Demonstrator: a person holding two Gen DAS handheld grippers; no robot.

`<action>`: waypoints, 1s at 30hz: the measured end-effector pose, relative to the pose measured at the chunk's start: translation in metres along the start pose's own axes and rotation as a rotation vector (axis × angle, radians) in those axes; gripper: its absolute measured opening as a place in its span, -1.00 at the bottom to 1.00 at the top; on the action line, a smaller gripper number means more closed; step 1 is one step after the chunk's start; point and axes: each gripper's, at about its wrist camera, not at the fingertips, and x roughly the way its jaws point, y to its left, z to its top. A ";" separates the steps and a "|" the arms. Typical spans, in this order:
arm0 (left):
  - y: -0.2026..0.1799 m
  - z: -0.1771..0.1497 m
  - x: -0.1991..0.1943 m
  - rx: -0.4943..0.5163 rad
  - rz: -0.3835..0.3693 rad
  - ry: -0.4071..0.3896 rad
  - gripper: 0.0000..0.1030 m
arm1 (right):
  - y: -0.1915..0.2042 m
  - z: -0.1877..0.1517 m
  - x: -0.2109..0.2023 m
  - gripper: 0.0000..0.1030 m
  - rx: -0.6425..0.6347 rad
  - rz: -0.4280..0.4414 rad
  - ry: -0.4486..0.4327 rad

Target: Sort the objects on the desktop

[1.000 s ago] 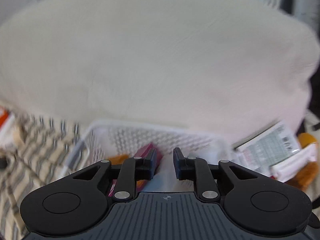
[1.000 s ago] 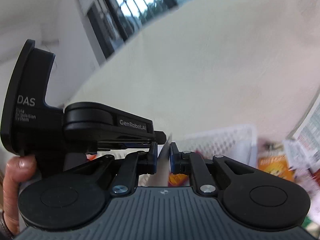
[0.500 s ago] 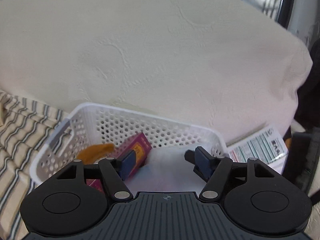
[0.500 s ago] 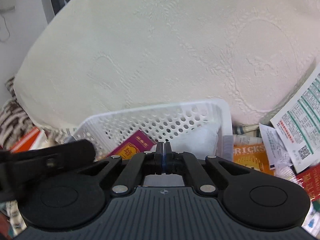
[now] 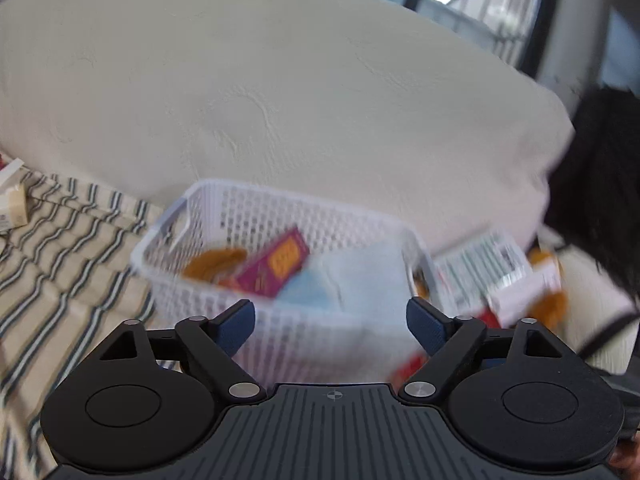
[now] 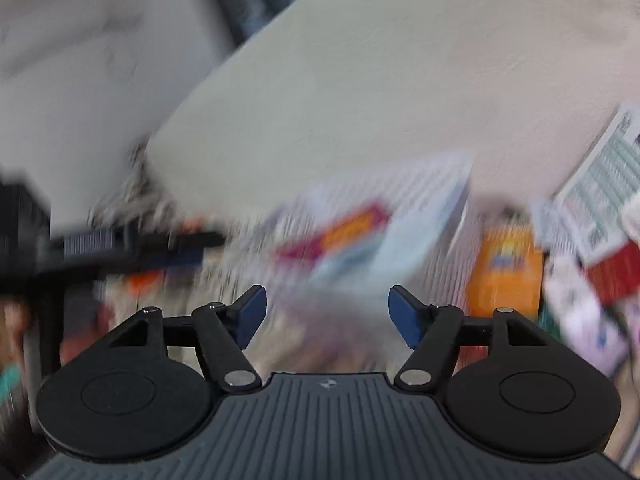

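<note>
The left tongs [image 5: 330,322] were opening wide with nothing gripped; the white basket [image 5: 280,320] lay just beyond them at frame center, a purple box [image 5: 274,268] inside. The right tongs [image 6: 327,314] were also opening, empty, with the blurred basket [image 6: 460,176] above them.

Basket [image 5: 208,304] before pillow [image 5: 280,92], box [image 5: 276,268] inside, striped cloth [image 5: 68,248] left, papers [image 5: 484,260] right

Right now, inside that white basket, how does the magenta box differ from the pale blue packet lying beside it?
In the white basket, the magenta box is vivid, with an orange printed panel; the pale blue packet is plain and washed-out. The box looks rigid and leans tilted; the packet looks soft and spreads wider. Both lie inside the basket, side by side.
</note>
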 end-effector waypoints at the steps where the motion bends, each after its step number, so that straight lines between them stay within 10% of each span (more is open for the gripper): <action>1: 0.001 -0.010 -0.009 0.008 0.009 0.014 0.79 | 0.005 -0.012 0.003 0.41 -0.021 0.006 0.042; 15: 0.082 -0.108 0.029 -0.573 0.017 0.270 0.79 | 0.080 -0.066 0.082 0.30 -0.881 -0.079 0.360; 30: 0.098 -0.086 0.094 -0.649 0.064 0.251 0.81 | 0.048 -0.077 0.153 0.11 -0.902 -0.030 0.461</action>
